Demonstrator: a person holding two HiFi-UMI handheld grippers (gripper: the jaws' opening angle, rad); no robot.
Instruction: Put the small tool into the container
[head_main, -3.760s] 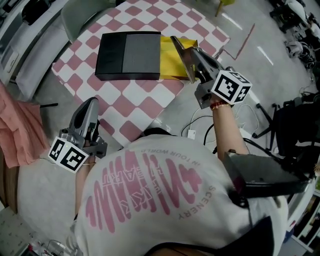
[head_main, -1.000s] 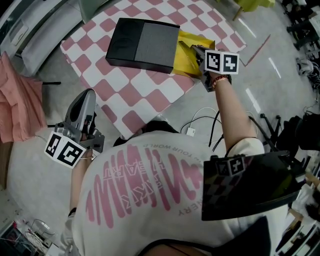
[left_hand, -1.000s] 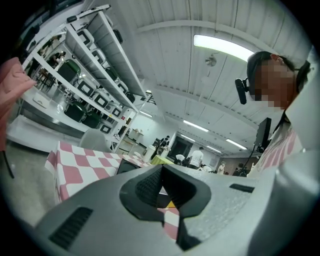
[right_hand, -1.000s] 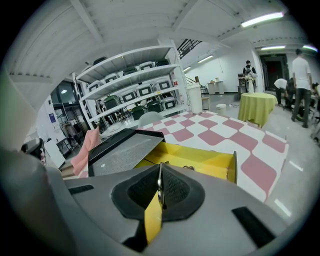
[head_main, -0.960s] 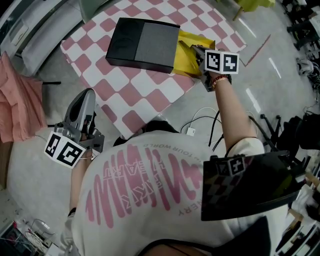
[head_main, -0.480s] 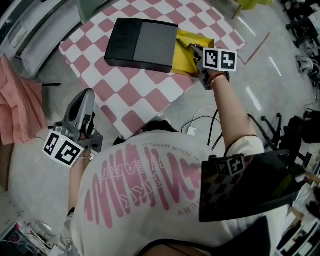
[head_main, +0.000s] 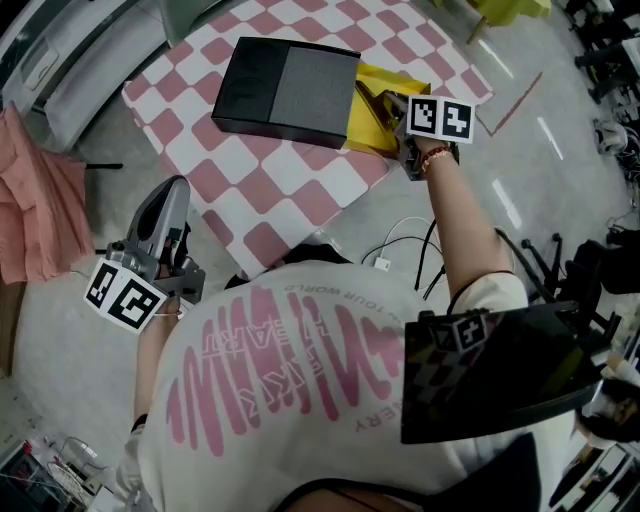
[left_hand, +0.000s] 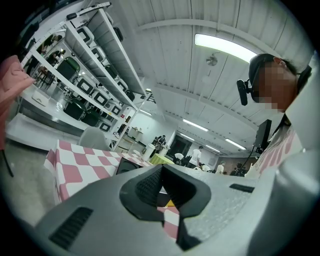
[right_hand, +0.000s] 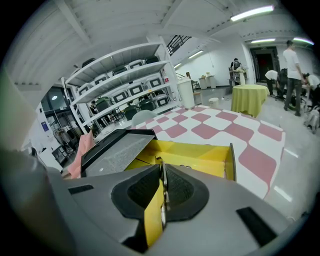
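Note:
A black box lies on the pink-and-white checked table, with an open yellow container jutting from its right end. My right gripper reaches over that container's near edge, shut on a small tool, a thin metal strip with a yellow part pinched between the pads. In the right gripper view the yellow container lies just beyond the right gripper, beside the black box. My left gripper hangs shut and empty off the table's near left corner, and its view shows the left gripper aimed at the table.
A pink cloth hangs at the left. A white cable with a plug lies on the floor by the table's near edge. Shelving stands behind the table, and a yellow-covered round table with people near it is far off.
Since the oldest frame my right gripper has gone forward and down with the tool to the yellow container. Over the last second it barely shifts. The left gripper stays put.

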